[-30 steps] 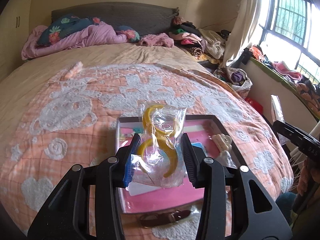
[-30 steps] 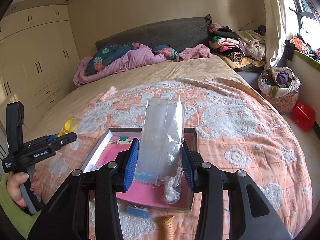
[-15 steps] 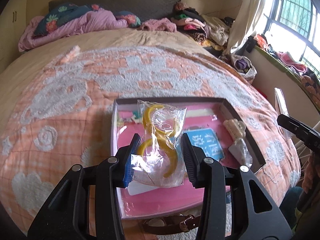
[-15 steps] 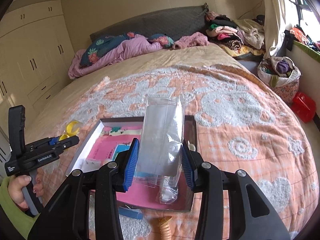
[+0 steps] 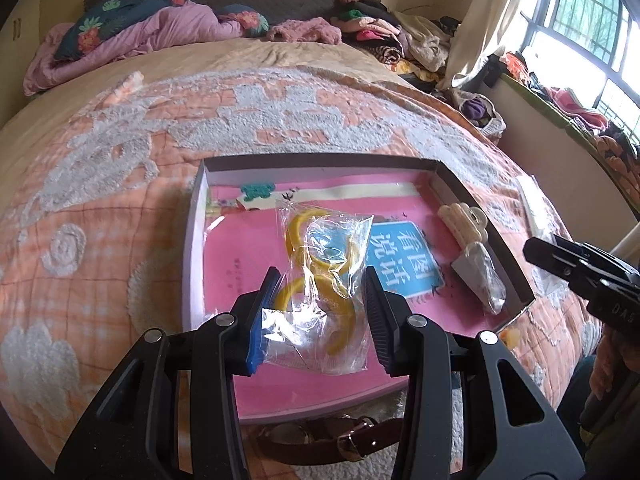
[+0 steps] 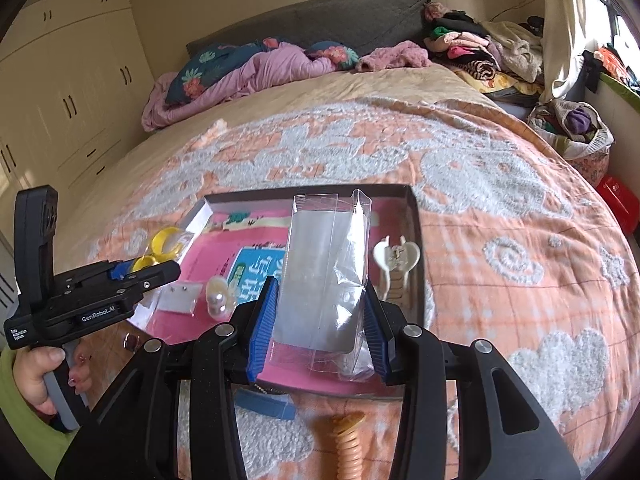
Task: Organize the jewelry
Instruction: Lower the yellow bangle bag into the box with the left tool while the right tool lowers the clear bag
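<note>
My left gripper [image 5: 320, 312] is shut on a clear bag of yellow bangles [image 5: 320, 280] and holds it over the pink-lined tray [image 5: 192, 248] on the bed. My right gripper [image 6: 320, 328] is shut on a clear plastic box [image 6: 326, 272] above the tray's near edge [image 6: 416, 240]. In the tray lie a cream hair claw [image 5: 464, 224], a small clear packet [image 5: 480, 280], a blue card [image 5: 404, 256], pearl earrings [image 6: 218, 300] and a stud card [image 6: 180, 296]. The left gripper also shows in the right wrist view [image 6: 120, 284].
A brown strap with buckle [image 5: 340, 440] lies on the bedspread before the tray. A blue item [image 6: 264, 402] and an orange spiral hair piece [image 6: 348, 440] lie near the front edge. A white comb [image 5: 536, 208] lies right of the tray. Bedding and clothes pile at the headboard.
Both grippers have moved forward and lower over the tray, still holding their items. The tray contents now show larger and closer.
</note>
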Demonstrator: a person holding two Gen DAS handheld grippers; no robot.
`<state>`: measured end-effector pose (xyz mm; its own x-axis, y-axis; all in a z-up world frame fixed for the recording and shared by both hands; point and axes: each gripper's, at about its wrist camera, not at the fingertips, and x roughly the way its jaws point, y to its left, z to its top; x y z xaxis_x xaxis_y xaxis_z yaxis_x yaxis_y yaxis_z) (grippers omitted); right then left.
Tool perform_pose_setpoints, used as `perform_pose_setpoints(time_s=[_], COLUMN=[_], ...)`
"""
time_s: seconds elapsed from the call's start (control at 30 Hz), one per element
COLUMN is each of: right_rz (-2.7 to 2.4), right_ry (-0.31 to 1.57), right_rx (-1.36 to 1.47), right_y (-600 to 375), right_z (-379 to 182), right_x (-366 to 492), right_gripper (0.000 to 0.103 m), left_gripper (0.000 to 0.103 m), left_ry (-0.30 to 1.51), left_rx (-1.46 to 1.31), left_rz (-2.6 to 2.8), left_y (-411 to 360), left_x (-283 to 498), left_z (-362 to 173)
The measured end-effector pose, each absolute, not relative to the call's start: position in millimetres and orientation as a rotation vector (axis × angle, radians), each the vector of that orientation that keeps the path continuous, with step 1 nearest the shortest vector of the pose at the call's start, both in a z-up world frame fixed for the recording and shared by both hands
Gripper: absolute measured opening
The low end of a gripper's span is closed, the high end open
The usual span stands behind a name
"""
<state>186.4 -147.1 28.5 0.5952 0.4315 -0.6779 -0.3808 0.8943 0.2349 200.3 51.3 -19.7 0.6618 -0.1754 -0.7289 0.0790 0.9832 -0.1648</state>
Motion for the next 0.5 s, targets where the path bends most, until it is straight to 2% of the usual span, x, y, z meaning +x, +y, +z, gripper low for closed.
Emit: perform_pose_setpoints(time_s=[0.5], right_rz=[0.547], right_ry=[0.849], right_rx=[-0.002], right_y=[-110], right_z=[11], right_x=[185], right_gripper=[0.039], left_gripper=[0.034], left_ry=[0.848], left_rx=[-0.117], left_rz=[-0.125], left_y=[54], left_x=[203], left_z=[-30])
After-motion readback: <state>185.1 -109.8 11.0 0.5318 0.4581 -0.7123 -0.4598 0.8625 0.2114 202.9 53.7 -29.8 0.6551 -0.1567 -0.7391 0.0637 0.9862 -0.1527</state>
